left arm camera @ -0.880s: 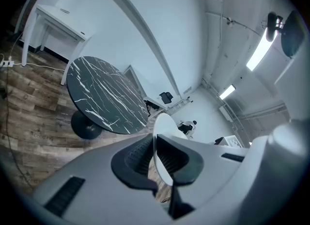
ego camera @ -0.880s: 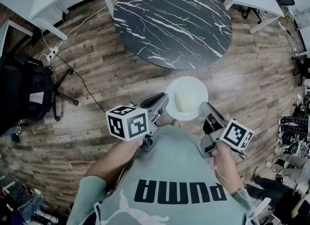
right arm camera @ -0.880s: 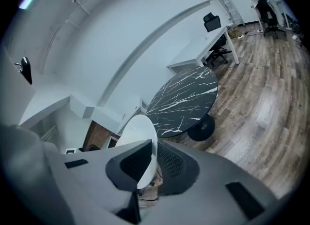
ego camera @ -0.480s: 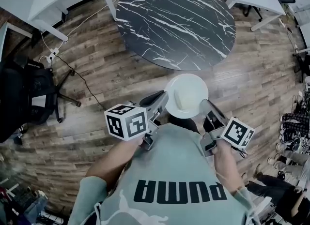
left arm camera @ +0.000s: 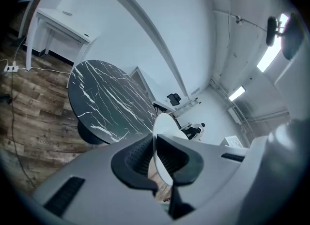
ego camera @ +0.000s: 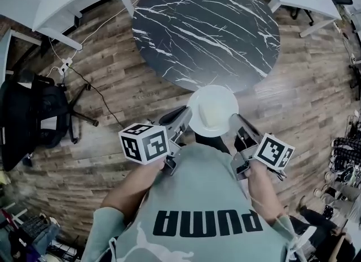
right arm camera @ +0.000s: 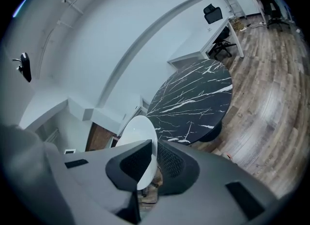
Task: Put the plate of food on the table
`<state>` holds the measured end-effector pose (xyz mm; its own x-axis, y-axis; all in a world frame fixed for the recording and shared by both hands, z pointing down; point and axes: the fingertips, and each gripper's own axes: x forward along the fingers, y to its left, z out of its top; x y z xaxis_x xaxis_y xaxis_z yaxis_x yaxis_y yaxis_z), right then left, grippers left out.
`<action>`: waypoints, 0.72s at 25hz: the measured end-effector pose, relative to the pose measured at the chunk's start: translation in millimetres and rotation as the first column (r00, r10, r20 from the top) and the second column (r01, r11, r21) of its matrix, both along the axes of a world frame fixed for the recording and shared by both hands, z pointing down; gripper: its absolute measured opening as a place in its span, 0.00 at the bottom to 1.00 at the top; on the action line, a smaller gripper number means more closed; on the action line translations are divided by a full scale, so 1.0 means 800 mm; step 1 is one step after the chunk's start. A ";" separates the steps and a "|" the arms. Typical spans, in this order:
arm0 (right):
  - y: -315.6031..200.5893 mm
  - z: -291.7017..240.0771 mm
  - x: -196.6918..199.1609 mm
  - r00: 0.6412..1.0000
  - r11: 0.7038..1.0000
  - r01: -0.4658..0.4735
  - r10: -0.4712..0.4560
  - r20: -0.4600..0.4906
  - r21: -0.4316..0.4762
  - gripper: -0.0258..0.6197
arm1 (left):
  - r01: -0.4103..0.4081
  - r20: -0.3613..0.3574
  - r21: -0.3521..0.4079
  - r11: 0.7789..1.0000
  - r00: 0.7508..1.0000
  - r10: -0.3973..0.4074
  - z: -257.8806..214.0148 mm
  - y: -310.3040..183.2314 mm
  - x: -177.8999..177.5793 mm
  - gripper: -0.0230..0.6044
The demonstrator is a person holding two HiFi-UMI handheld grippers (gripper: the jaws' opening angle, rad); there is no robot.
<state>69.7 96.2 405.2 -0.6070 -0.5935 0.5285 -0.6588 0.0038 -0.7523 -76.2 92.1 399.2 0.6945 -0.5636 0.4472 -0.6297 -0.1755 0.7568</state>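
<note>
I am holding a round white plate (ego camera: 212, 110) level in front of my chest. My left gripper (ego camera: 184, 115) is clamping its left rim and my right gripper (ego camera: 233, 121) is clamping its right rim, each pair of jaws closing on the thin edge. A pale yellowish piece of food (ego camera: 207, 114) is lying near the middle of the plate, too blurred to make out. The plate is hanging in the air just at the near edge of the table (ego camera: 206, 27), a round one with a black top showing white marble veins, standing on a dark pedestal
</note>
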 end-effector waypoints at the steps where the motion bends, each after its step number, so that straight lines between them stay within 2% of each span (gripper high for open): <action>1: -0.013 0.001 0.002 1.000 1.000 0.008 -0.008 0.004 -0.001 0.10 | 0.006 0.007 -0.003 1.000 1.000 -0.006 0.001 -0.012 0.002 0.08; 11: -0.140 0.020 0.034 0.995 0.997 0.075 -0.074 0.060 -0.018 0.10 | 0.063 0.063 -0.040 0.997 0.996 -0.060 0.016 -0.128 0.038 0.09; 18: -0.209 0.035 0.056 0.991 0.994 0.109 -0.107 0.079 -0.020 0.10 | 0.105 0.097 -0.040 0.994 0.990 -0.100 0.027 -0.190 0.060 0.09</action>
<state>114.4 -70.7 432.9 -0.7067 -0.5101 0.4903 -0.5947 0.0529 -0.8022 -28.2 -59.7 421.2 0.5876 -0.6075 0.5345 -0.7116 -0.0735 0.6987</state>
